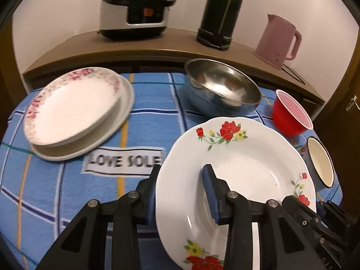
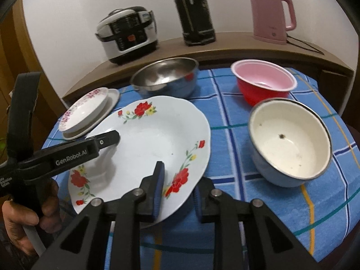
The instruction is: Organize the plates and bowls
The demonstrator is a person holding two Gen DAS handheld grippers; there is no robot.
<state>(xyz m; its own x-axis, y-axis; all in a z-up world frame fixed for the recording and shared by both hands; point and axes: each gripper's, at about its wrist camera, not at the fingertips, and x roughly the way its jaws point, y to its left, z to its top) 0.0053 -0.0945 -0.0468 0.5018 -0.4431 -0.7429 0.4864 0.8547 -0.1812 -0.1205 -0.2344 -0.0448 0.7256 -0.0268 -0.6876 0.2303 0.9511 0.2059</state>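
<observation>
A white plate with red flowers [image 1: 243, 164] [image 2: 153, 144] is tilted above the blue checked cloth. My left gripper [image 1: 180, 193] straddles its left rim, one finger inside and one outside, jaws shut on the rim. My right gripper [image 2: 177, 193] straddles the plate's near right rim the same way. A pink-flowered plate [image 1: 74, 105] [image 2: 85, 108] sits stacked on a plain white plate [image 1: 112, 123] at the left. A steel bowl [image 1: 222, 87] [image 2: 166, 78], a red bowl with pink inside [image 1: 291, 114] [image 2: 263, 83] and a blue enamel bowl [image 1: 319, 166] [image 2: 290, 141] stand on the cloth.
A wooden shelf [image 1: 146, 42] behind the table holds a rice cooker [image 1: 135, 6] [image 2: 128, 33], a black thermos [image 1: 221, 11] [image 2: 193, 11] and a pink kettle [image 1: 279, 40] [image 2: 270, 15] with its cord. The cloth [image 1: 67, 191] falls away at the near edge.
</observation>
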